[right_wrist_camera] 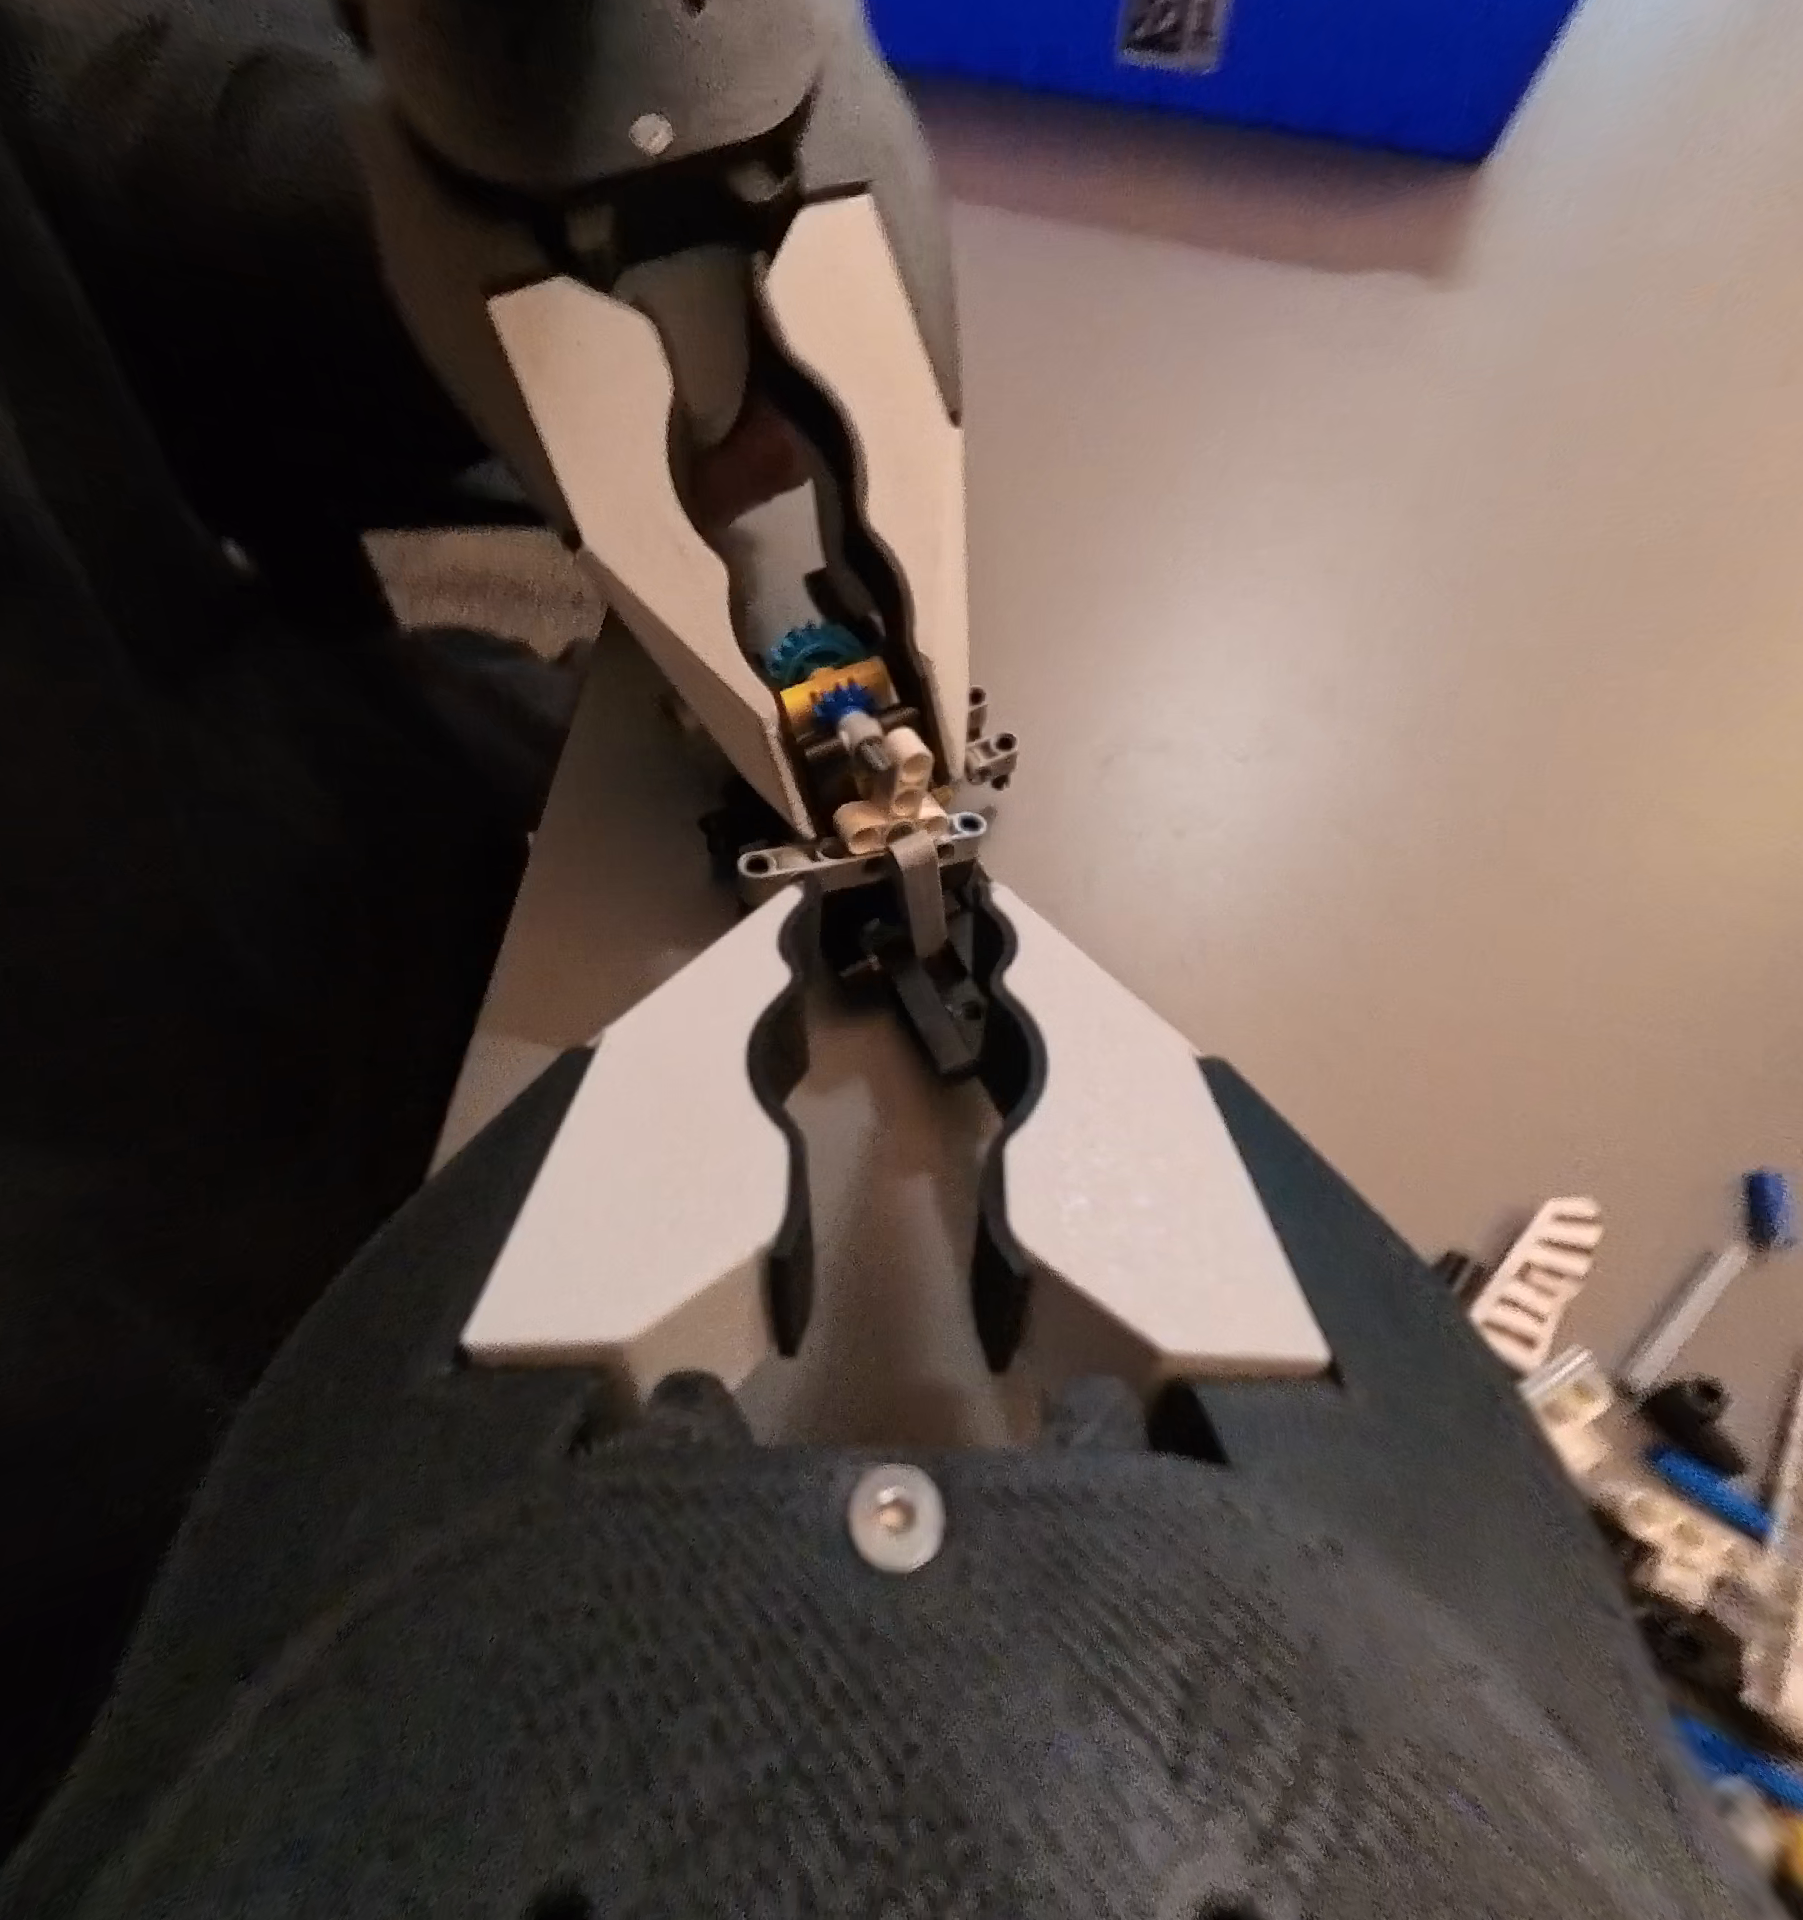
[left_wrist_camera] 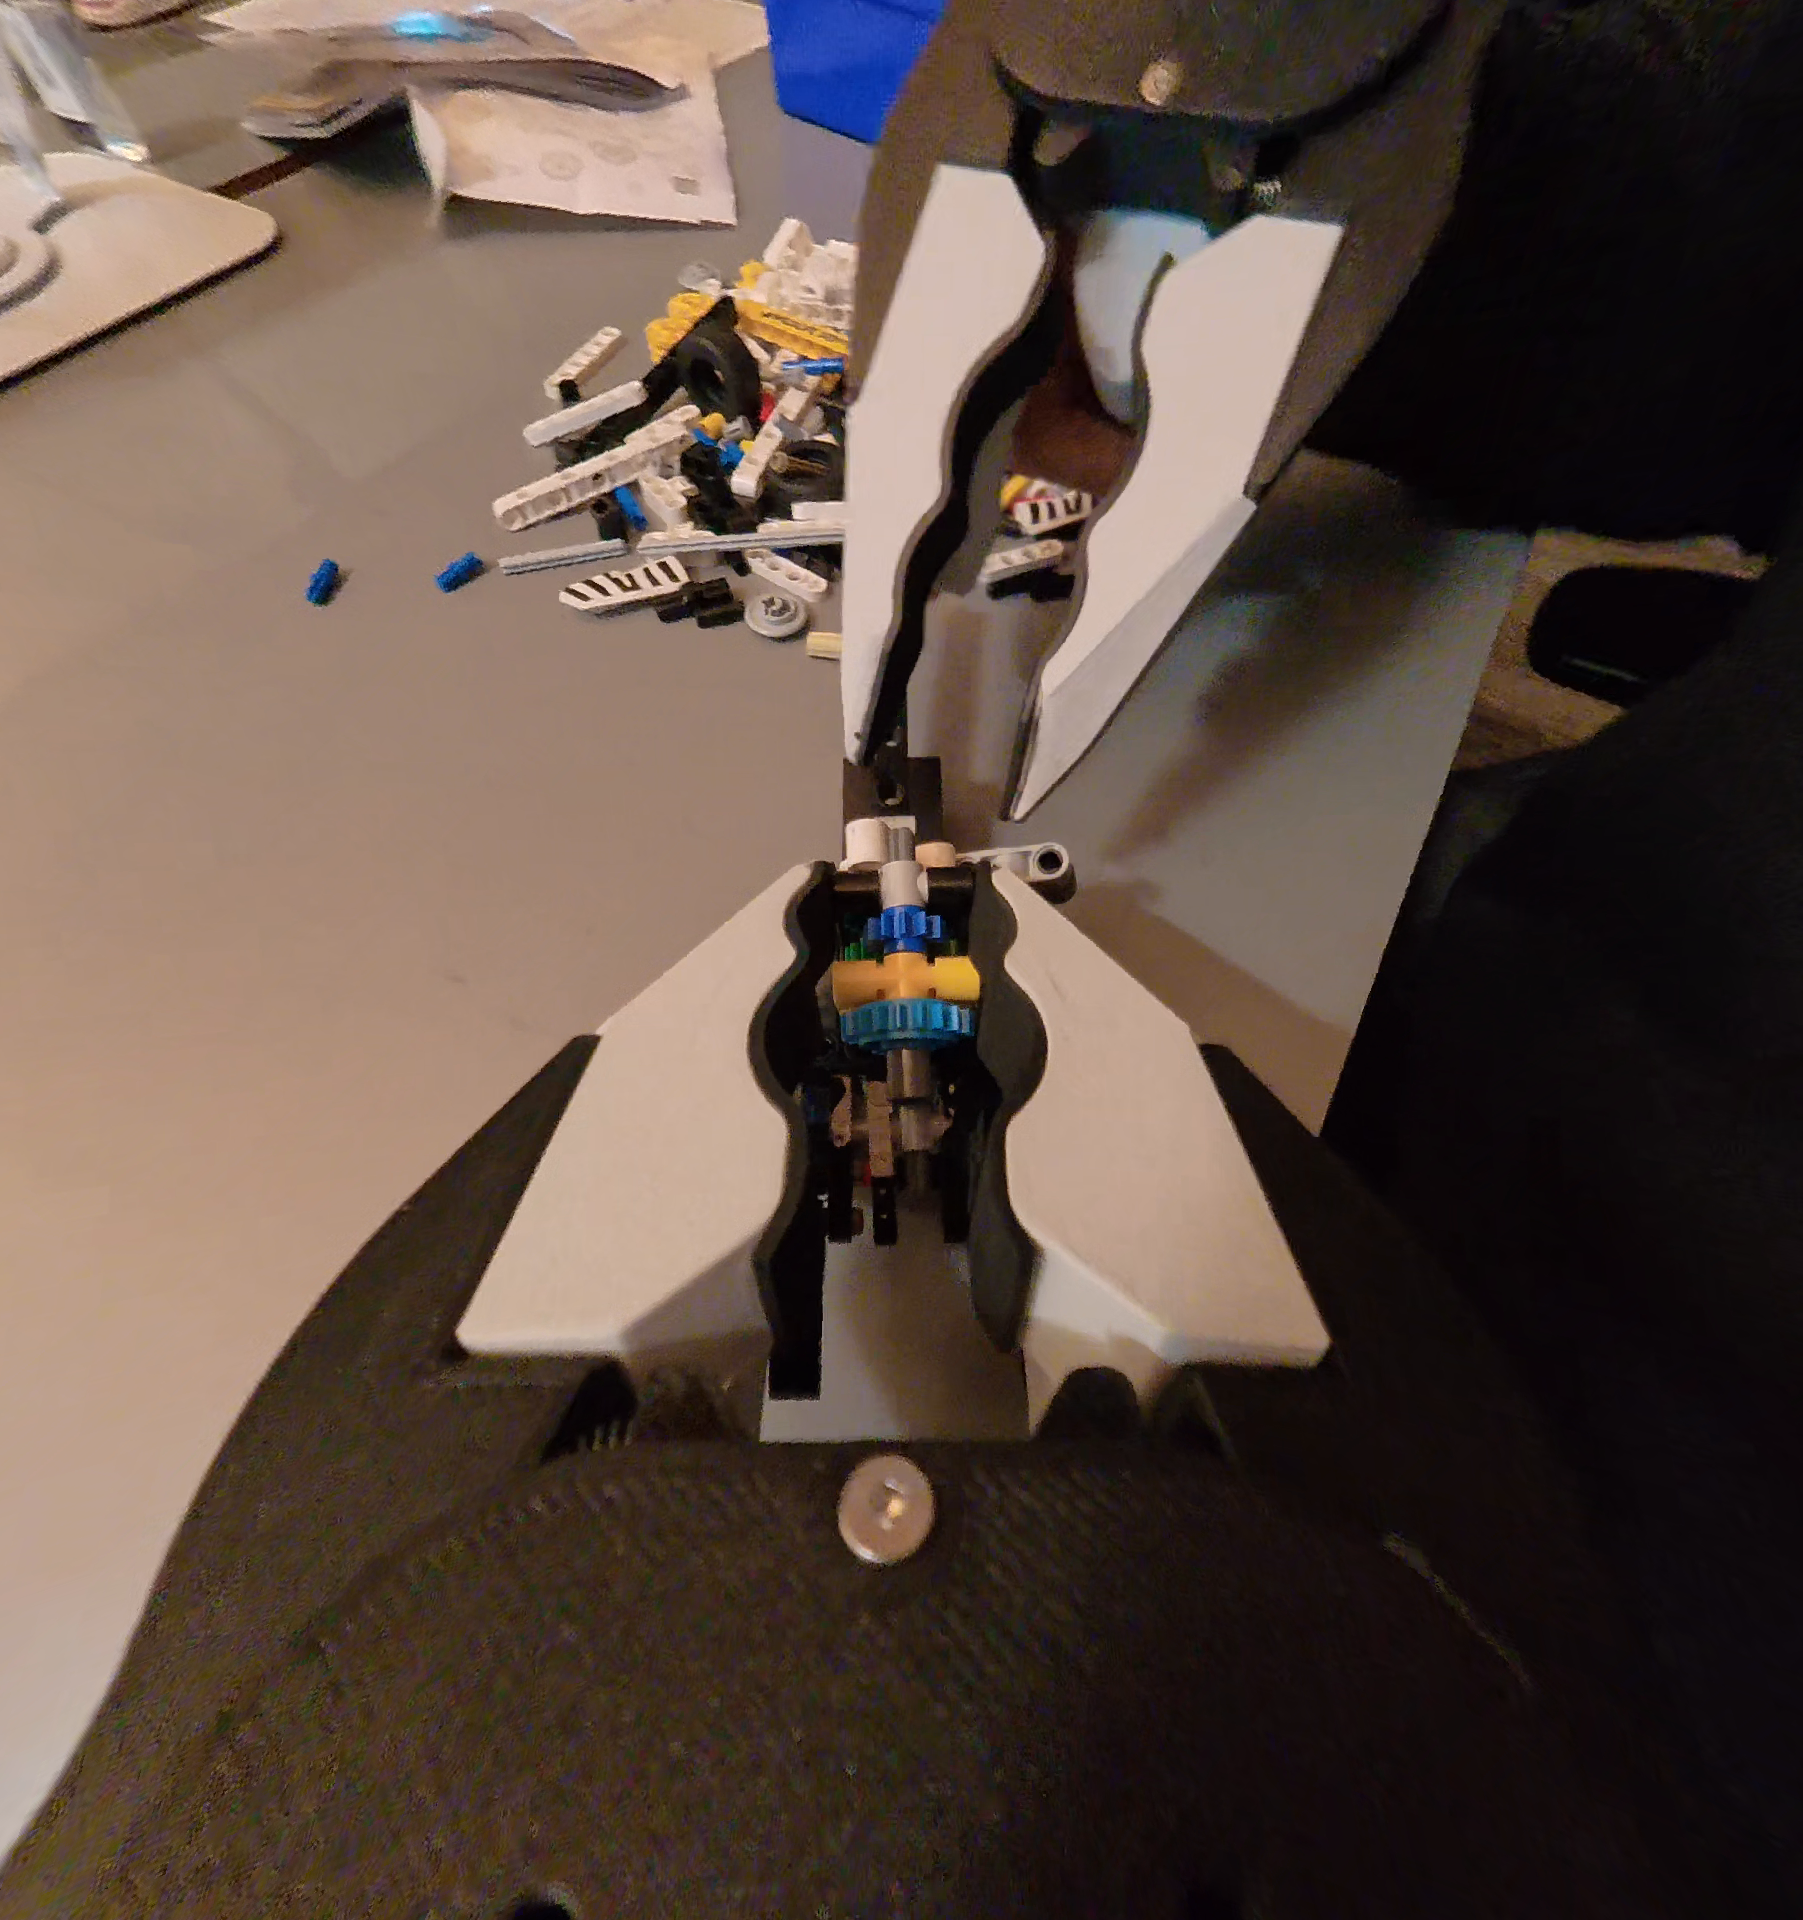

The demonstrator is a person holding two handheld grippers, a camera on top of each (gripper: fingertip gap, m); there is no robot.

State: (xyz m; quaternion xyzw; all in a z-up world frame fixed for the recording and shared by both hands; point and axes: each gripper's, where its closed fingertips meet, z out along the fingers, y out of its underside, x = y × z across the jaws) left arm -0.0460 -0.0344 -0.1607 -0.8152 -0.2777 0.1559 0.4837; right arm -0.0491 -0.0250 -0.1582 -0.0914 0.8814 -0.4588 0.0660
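Left hand-held gripper (left_wrist_camera: 902, 883) is clamped on a gear assembly (left_wrist_camera: 902, 997) of blue and yellow parts, held above the grey counter (left_wrist_camera: 253, 935). Right hand-held gripper (right_wrist_camera: 897, 914) is parted around the assembly's black end, with contact impossible to tell. A heap of loose pieces (left_wrist_camera: 689, 457) lies nearby.

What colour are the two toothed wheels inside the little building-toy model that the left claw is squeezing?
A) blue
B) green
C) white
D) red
A: in the left wrist view, the left claw grips the gear assembly, where a small blue gear and a bigger blue gear sit on either side of a yellow block.
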